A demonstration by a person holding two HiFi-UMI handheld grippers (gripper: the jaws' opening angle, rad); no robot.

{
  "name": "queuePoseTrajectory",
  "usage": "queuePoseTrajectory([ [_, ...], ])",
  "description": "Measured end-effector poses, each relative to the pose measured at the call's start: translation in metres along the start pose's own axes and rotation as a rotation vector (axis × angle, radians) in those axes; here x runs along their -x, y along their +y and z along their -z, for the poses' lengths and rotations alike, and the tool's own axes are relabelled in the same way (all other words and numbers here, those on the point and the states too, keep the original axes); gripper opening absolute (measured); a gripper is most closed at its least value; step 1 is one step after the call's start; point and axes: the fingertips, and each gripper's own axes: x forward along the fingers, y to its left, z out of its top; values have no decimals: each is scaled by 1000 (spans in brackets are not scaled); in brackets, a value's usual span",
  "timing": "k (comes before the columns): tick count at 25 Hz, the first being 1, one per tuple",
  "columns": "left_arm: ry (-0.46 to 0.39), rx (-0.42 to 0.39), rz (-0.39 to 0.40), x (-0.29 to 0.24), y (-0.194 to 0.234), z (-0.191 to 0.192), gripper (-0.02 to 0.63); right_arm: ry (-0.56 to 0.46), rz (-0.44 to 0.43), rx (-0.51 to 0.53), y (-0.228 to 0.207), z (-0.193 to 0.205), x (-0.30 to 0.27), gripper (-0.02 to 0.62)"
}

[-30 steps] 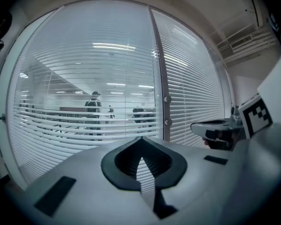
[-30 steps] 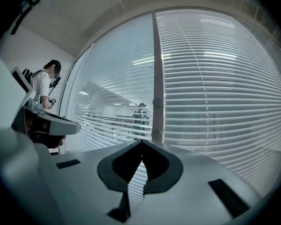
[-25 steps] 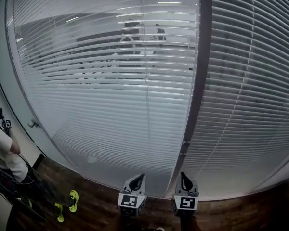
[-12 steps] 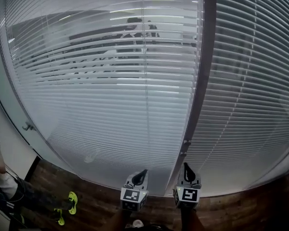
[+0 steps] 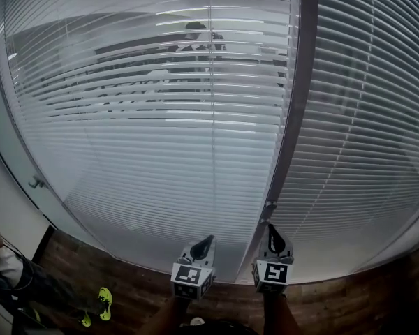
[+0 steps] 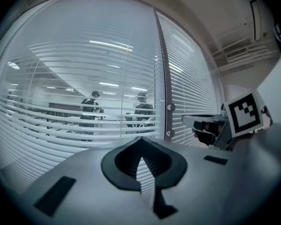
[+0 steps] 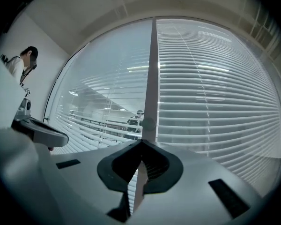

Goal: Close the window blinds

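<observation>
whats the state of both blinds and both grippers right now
left white slatted window blind: lowered, upper slats open, people in the room beyond show through
right white slatted window blind: lowered, slats tilted closer, only dim shapes show through
left gripper: jaws shut, holding nothing
right gripper: jaws shut, holding nothing

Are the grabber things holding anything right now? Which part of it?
Nothing is held. The left gripper and the right gripper both have their jaws together with nothing between them, and both point toward the blinds.
</observation>
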Motion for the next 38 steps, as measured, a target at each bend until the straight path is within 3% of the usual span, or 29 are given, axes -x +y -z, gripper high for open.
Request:
queuePoseTrajectory([
  [12,11,2,8,-1,5,-6,0,-34,33,37,-7,-16,-18,2],
  [16,16,38,8,2,8,-6,0,-27,51,31,-7,-20,-19,2],
  [21,20,77,16,3,11,-3,0,-58,70,45,-10,-23,-23,35],
  [26,21,78,6,6,15,-3,0,-15,75,38,-13,-14,-30,68],
  [38,30,79,18,7,21,-2,0,-36,86,33,-15,-26,-43,117],
])
